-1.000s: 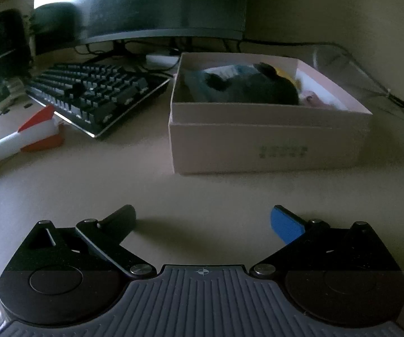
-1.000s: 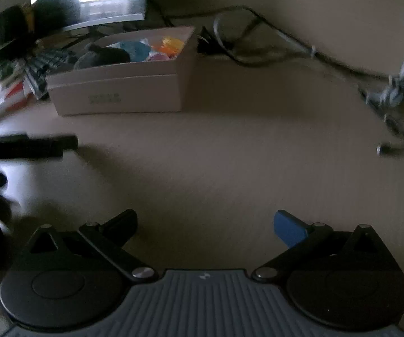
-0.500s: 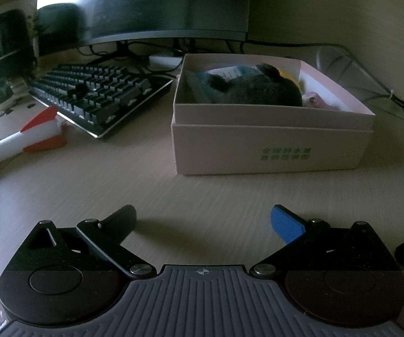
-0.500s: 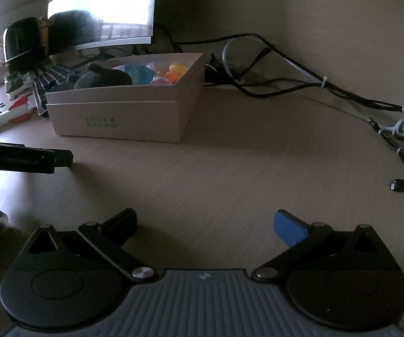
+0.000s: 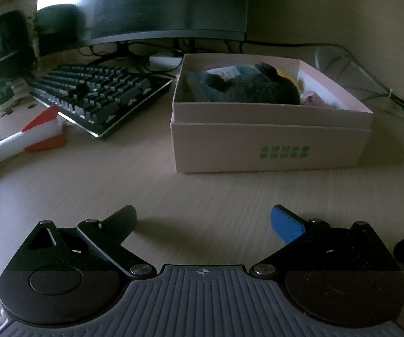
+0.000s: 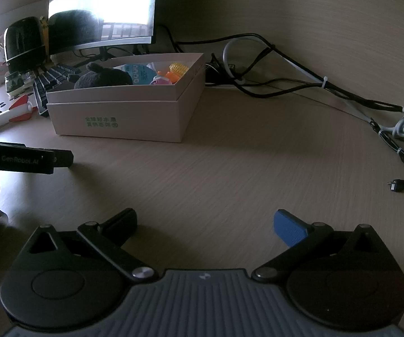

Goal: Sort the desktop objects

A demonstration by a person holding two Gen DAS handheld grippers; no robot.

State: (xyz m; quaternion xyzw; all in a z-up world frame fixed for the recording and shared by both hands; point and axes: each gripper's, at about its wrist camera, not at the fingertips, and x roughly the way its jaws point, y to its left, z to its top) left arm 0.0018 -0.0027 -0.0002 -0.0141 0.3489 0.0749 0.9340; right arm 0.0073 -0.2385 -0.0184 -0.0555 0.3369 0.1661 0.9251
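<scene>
Both left gripper and right gripper spread wide, empty, toy-filled box well ahead, toy rocket far left.

A dark monitor stands at the back of a pale wood-grain desk, far ahead of the tool. A black keyboard lies ahead to the left. Black and grey cables trail ahead to the right (one loose plug lies apart, at the far right).
</scene>
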